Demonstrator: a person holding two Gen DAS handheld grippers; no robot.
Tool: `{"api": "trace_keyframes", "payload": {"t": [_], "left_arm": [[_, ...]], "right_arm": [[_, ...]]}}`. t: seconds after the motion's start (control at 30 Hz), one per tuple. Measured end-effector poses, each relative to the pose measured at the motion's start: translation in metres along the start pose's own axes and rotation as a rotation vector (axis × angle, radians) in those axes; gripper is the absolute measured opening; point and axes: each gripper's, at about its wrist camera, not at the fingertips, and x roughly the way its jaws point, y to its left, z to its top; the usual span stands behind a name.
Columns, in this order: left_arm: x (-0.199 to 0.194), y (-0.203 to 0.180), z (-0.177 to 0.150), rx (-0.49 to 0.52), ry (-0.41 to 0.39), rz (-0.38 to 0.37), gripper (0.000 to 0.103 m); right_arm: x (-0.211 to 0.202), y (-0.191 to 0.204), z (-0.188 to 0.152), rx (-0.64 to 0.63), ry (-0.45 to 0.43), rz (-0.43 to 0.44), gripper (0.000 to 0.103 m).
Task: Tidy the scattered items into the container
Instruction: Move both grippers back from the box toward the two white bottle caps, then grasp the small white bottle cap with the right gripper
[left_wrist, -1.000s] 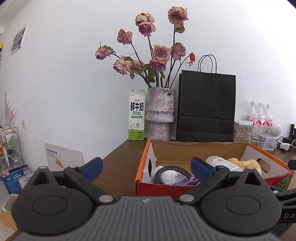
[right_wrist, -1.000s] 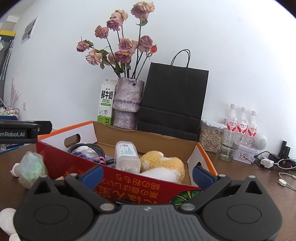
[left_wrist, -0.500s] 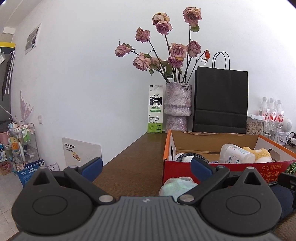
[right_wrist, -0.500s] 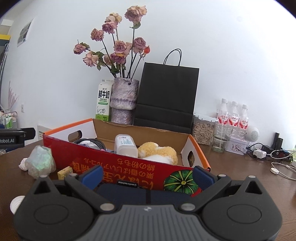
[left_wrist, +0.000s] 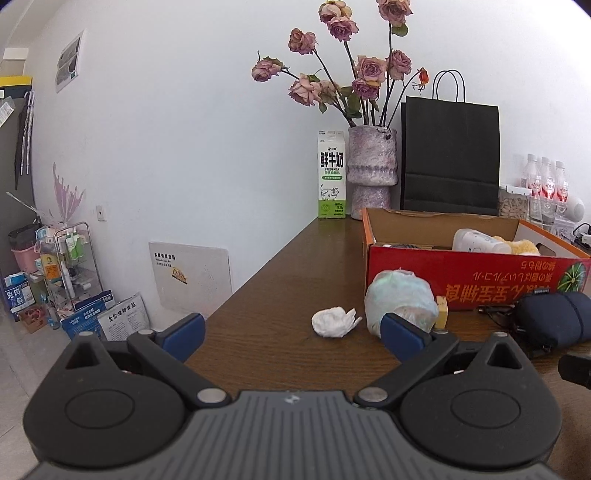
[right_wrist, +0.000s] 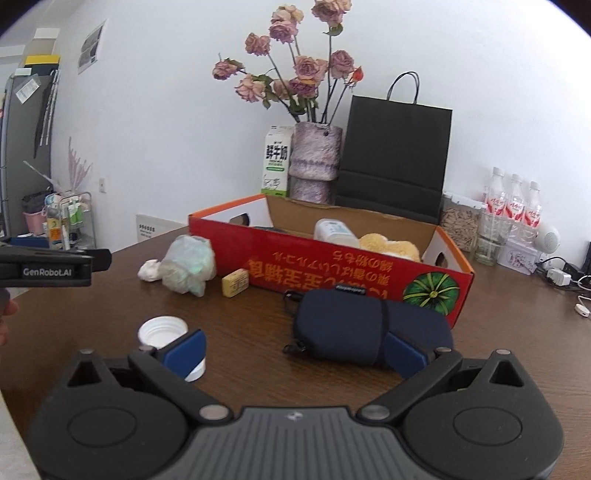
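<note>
A red cardboard box (right_wrist: 332, 266) (left_wrist: 461, 273) stands on the brown table, holding a white bottle (right_wrist: 334, 232), a yellow plush toy (right_wrist: 391, 245) and a cable. In front of it lie a pale green crumpled bag (right_wrist: 188, 266) (left_wrist: 400, 301), a white tissue wad (left_wrist: 334, 322) (right_wrist: 149, 270), a small yellow block (right_wrist: 235, 282) (left_wrist: 441, 312), a navy pouch (right_wrist: 354, 326) (left_wrist: 554, 321) and a white cap (right_wrist: 162, 330). My left gripper (left_wrist: 291, 332) is open, just short of the tissue. My right gripper (right_wrist: 295, 352) is open, close before the pouch, with the cap beside its left finger.
Along the back wall stand a milk carton (left_wrist: 331, 175), a vase of dried roses (left_wrist: 371, 170), a black paper bag (left_wrist: 448, 155), water bottles (right_wrist: 511, 206) and a jar. Chargers and cables (right_wrist: 561, 277) lie at the right. The table's left edge (left_wrist: 255, 277) drops to floor clutter.
Both grippers have pulled back from the box and lowered toward the table. The loose items in front of the box have come into view. Both stay open.
</note>
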Motion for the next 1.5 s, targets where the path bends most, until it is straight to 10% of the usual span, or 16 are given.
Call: {"api": "trace_keyframes", "payload": {"t": [0.4, 0.77, 0.87, 0.97, 1.5], "left_arm": [[-0.004, 0.005, -0.019, 0.013, 0.074, -0.026, 0.103], [0.008, -0.003, -0.017, 0.020, 0.092, -0.078, 0.103], [0.012, -0.005, -0.017, 0.017, 0.101, -0.083, 0.103], [0.011, -0.004, -0.017, 0.012, 0.096, -0.078, 0.103], [0.011, -0.011, -0.017, 0.022, 0.118, -0.105, 0.103]], "right_arm": [[0.023, 0.038, -0.002, -0.037, 0.138, 0.104, 0.098], [0.037, 0.044, 0.000, 0.002, 0.174, 0.071, 0.071], [0.036, 0.046, 0.000, 0.001, 0.166, 0.089, 0.060], [0.034, 0.047, -0.001, -0.002, 0.149, 0.125, 0.027], [0.028, 0.034, -0.004, 0.067, 0.120, 0.081, 0.027]]}}
